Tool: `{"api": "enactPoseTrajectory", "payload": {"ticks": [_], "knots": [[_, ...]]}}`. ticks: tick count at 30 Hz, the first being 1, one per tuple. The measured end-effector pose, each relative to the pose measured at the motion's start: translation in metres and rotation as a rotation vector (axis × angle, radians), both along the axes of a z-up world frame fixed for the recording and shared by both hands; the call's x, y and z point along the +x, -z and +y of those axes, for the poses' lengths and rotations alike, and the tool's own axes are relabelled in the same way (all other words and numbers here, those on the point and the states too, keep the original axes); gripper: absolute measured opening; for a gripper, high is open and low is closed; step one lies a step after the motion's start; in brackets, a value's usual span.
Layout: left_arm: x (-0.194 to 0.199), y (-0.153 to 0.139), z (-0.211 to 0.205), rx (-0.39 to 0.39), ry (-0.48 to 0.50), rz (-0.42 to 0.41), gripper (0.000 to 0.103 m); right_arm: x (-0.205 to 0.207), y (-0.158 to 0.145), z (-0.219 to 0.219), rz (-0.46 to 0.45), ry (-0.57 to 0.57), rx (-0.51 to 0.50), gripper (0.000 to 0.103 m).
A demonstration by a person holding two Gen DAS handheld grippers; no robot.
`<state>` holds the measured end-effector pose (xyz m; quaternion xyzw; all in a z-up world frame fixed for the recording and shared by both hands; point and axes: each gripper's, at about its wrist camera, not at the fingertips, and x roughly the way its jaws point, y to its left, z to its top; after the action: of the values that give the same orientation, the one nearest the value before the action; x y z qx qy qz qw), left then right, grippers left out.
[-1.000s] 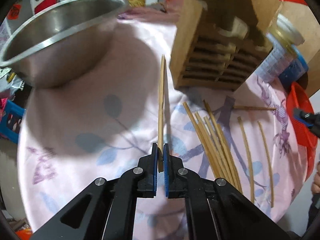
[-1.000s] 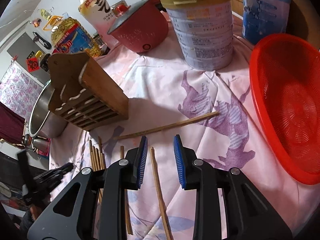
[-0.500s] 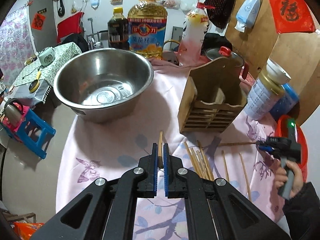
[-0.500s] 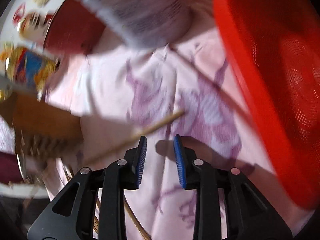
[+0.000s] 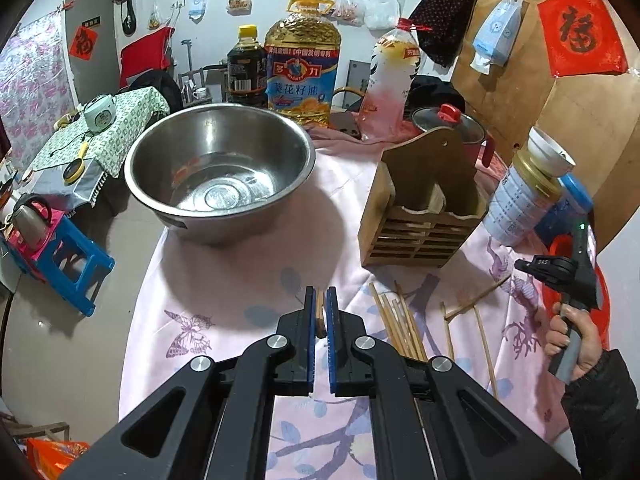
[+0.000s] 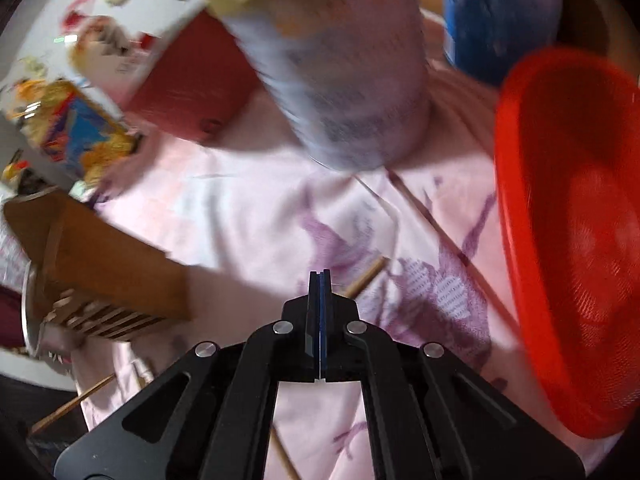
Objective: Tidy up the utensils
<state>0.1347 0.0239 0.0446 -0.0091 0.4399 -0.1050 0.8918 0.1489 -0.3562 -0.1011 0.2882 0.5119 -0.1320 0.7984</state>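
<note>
The left gripper (image 5: pixel 319 314) clamps one thin bamboo chopstick (image 5: pixel 319 309), seemingly bound for the slatted wooden holder (image 5: pixel 416 216), while the right gripper (image 6: pixel 319 280) has just closed, apparently empty.

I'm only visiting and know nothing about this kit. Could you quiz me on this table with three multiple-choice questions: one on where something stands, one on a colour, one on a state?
1. The wooden holder stands:
A) inside the bowl
B) between the bowl and the tin
C) on the floor

2. The basket is:
A) green
B) white
C) red

3. The left gripper is:
A) wide open
B) shut on a chopstick
C) shut on a spoon

Answers:
1 B, the bowl is on one side of it and the tin on the other.
2 C, its mesh is bright red.
3 B, the stick sits pinched between the blue pads.
</note>
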Motion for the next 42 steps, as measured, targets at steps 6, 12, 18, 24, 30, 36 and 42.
{"api": "enactPoseTrajectory", "payload": {"ticks": [6, 12, 18, 24, 30, 36, 42], "knots": [[-0.001, -0.001, -0.003, -0.009, 0.03, -0.001, 0.005, 0.007, 0.036, -0.039, 0.165, 0.139, 0.213, 0.024], [-0.008, -0.003, -0.002, -0.018, 0.026, -0.005, 0.005, 0.026, 0.061, -0.045, 0.302, 0.18, 0.159, 0.022], [-0.012, -0.004, 0.008, -0.012, 0.002, -0.008, 0.005, 0.058, 0.059, -0.032, 0.297, 0.133, 0.033, 0.006], [-0.011, -0.008, 0.014, -0.012, -0.003, -0.014, 0.005, 0.029, 0.03, -0.016, 0.135, 0.128, 0.128, 0.004], [-0.003, 0.007, 0.012, -0.021, 0.048, 0.036, 0.005, -0.001, -0.024, 0.006, -0.028, 0.052, 0.13, 0.003], [-0.015, 0.086, 0.027, 0.064, 0.043, 0.178, 0.023, -0.016, -0.07, 0.011, -0.116, -0.01, 0.073, 0.003], [-0.051, 0.144, 0.054, 0.106, 0.016, 0.279, 0.023, -0.017, -0.088, 0.015, -0.146, -0.086, 0.03, 0.003]]}}
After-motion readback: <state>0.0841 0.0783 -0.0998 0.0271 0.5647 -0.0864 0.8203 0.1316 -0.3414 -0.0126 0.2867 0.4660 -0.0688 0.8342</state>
